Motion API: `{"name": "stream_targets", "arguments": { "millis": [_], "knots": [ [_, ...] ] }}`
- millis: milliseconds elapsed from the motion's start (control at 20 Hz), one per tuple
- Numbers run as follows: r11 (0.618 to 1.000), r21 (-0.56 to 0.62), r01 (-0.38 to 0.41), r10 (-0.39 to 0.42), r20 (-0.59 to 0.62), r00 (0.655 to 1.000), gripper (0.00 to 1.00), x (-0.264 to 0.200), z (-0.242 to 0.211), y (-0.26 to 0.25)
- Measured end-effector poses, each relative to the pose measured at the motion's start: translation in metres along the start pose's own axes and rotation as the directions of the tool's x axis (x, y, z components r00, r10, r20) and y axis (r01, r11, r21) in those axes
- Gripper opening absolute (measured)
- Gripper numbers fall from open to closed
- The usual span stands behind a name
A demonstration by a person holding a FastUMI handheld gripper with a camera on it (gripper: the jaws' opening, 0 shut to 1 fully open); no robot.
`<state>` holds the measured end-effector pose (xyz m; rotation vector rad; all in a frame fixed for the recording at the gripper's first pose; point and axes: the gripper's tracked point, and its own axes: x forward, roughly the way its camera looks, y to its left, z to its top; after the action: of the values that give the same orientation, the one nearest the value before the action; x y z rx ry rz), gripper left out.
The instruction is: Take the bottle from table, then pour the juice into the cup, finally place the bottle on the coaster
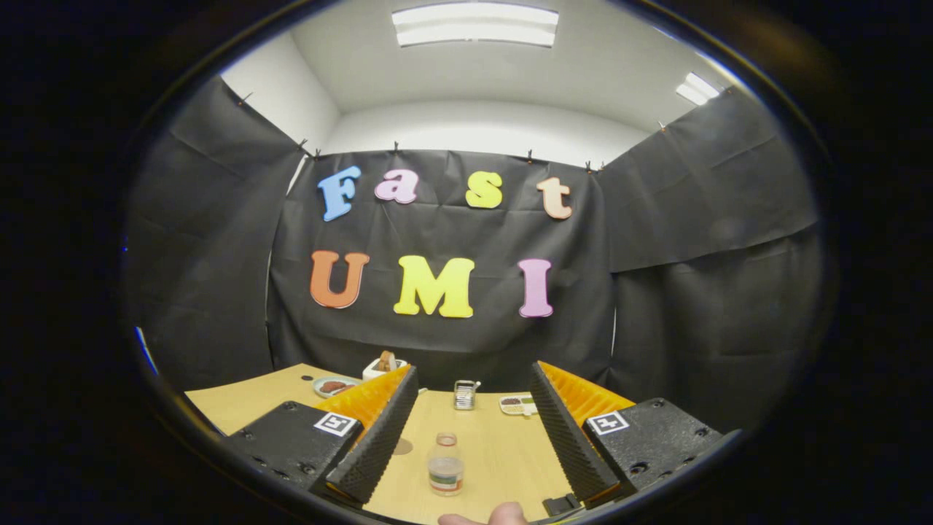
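A small clear bottle [445, 464] with a pale cap, a label band and some juice stands upright on the wooden table [503, 452]. It sits between my two fingers, and neither finger touches it. My gripper [474, 378] is open wide. A round brownish coaster [402, 446] lies left of the bottle, partly hidden behind my left finger [379, 430]. A small metallic cup [465, 394] stands beyond the bottle, near the table's far edge.
A plate [334, 386] with something brown and a white box [383, 366] sit at the far left of the table. A small white tray [517, 405] with food lies right of the cup. A person's fingertip [487, 516] shows close below the bottle.
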<state>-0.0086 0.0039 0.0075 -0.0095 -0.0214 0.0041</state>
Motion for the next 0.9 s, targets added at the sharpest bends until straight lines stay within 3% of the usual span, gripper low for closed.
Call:
{"name": "stream_targets", "arguments": {
  "millis": [600, 900],
  "knots": [
    [1.0, -0.006, -0.002, 0.002, 0.017, 1.0, 0.99, 0.0, -0.003, 0.0],
    [1.0, 0.014, -0.018, 0.018, -0.004, 1.0, 0.99, 0.003, -0.027, -0.001]
  ]
}}
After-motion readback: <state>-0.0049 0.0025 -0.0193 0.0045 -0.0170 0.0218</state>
